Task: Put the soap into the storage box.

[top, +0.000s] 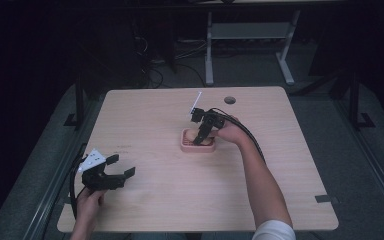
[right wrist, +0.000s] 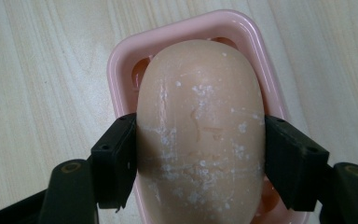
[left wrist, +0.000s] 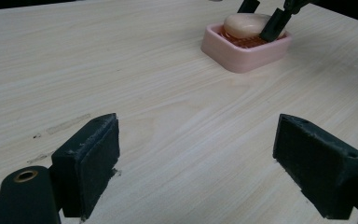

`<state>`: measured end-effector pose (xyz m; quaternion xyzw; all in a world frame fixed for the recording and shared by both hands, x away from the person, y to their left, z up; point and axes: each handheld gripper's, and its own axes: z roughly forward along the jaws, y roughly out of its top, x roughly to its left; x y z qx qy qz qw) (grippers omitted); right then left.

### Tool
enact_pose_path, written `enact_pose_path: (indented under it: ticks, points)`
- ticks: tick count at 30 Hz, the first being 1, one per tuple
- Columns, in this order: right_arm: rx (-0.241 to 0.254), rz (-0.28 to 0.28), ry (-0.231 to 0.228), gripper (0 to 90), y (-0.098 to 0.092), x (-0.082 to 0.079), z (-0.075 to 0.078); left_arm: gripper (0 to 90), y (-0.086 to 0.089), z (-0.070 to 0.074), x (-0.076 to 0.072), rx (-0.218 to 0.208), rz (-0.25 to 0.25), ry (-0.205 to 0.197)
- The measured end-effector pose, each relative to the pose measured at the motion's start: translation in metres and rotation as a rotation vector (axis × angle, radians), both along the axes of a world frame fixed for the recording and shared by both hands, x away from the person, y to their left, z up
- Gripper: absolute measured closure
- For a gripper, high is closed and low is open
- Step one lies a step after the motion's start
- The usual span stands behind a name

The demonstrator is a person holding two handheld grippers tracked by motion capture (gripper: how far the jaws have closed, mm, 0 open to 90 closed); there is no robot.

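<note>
- Table (top: 155,210): pink soap dish (top: 186,146) sat near centre, slightly right.
- Soap (right wrist: 200,130) lay in the dish, right gripper (top: 200,139) clamped on its two sides.
- Left gripper (top: 122,167) rested near-left, jaws wide, empty.
- Step judged: soap grasped. Next move calls for a straight lift, firm squeeze; slippery.

A pale peach soap bar (right wrist: 200,130), flecked with white specks, is lying in a pink dish (right wrist: 121,60) whose floor is showing orange-red between the ribs. The black right gripper (right wrist: 200,158) is framing it at three and nine o'clock. The table (top: 180,200) is showing light wood grain with faint dark scuffs. The left gripper (top: 122,167), black, is carrying a grey plate.
</note>
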<state>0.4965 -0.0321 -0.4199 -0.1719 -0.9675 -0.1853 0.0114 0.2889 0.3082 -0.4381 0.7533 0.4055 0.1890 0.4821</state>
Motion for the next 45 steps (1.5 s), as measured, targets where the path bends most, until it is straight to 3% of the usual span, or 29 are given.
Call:
enact_pose_path:
  ticks: [8, 12, 21, 28, 45]
  points:
    - [-0.012, 0.011, 0.000, 31.5, 0.003, -0.001, -0.002, 14.3, 0.000, 0.000, 0.000, 0.000, 0.001, 0.002]
    - [0.020, 0.009, -0.005, 34.1, 0.001, -0.001, 0.003, 14.2, 0.000, 0.000, 0.000, 0.000, 0.000, 0.001]
    - [0.014, 0.001, 0.003, 31.7, -0.003, -0.003, 0.004, 14.2, 0.000, 0.000, 0.000, 0.002, -0.003, -0.002]
    - [0.042, -0.015, -0.014, 29.6, -0.011, -0.006, 0.015, 14.3, -0.001, 0.001, 0.000, 0.007, -0.006, -0.001]
    - [0.075, -0.053, -0.019, 27.0, -0.035, -0.016, 0.020, 14.3, -0.003, 0.001, -0.001, 0.010, -0.012, -0.001]
